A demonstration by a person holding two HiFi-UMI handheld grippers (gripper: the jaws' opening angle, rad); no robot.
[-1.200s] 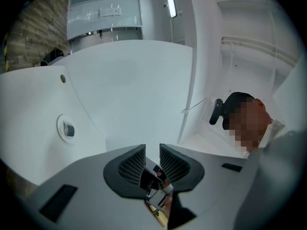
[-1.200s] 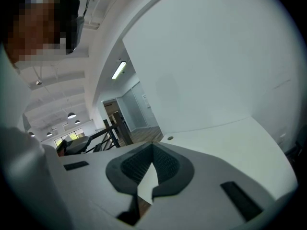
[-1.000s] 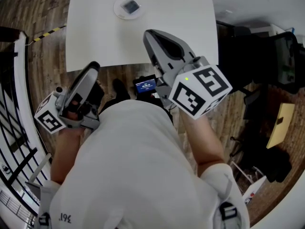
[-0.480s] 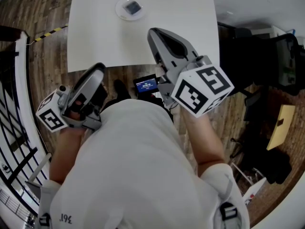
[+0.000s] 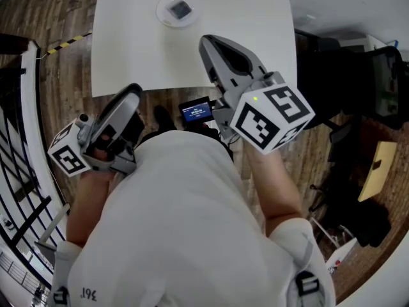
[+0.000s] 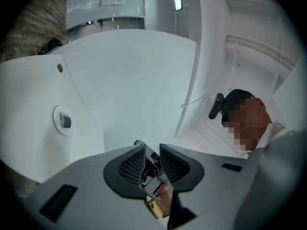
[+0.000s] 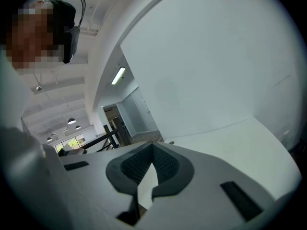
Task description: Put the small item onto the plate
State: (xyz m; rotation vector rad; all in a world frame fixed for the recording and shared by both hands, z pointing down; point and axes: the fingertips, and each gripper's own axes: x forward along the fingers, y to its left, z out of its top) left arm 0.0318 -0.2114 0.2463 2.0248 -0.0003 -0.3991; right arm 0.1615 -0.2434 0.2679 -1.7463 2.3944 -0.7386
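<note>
A small round white plate [image 5: 176, 10] sits near the far side of the white table [image 5: 255, 18], and a small dark item [image 5: 178, 9] lies on it. The left gripper view shows the same plate [image 6: 62, 120] with the item [image 6: 66, 122] at far left. My right gripper [image 5: 206, 43] hovers over the table's near edge, right of the plate, with its jaws shut and empty [image 7: 152, 146]. My left gripper [image 5: 133, 91] is held off the table's near left corner. A narrow gap shows between its pads [image 6: 148, 150], with nothing gripped.
A small lit screen [image 5: 196, 112] shows at the person's waist, just below the table's near edge. A black railing [image 5: 19, 139] runs along the left. Dark chairs and gear [image 5: 377, 75] and a yellow board [image 5: 376, 165] stand on the wooden floor at right.
</note>
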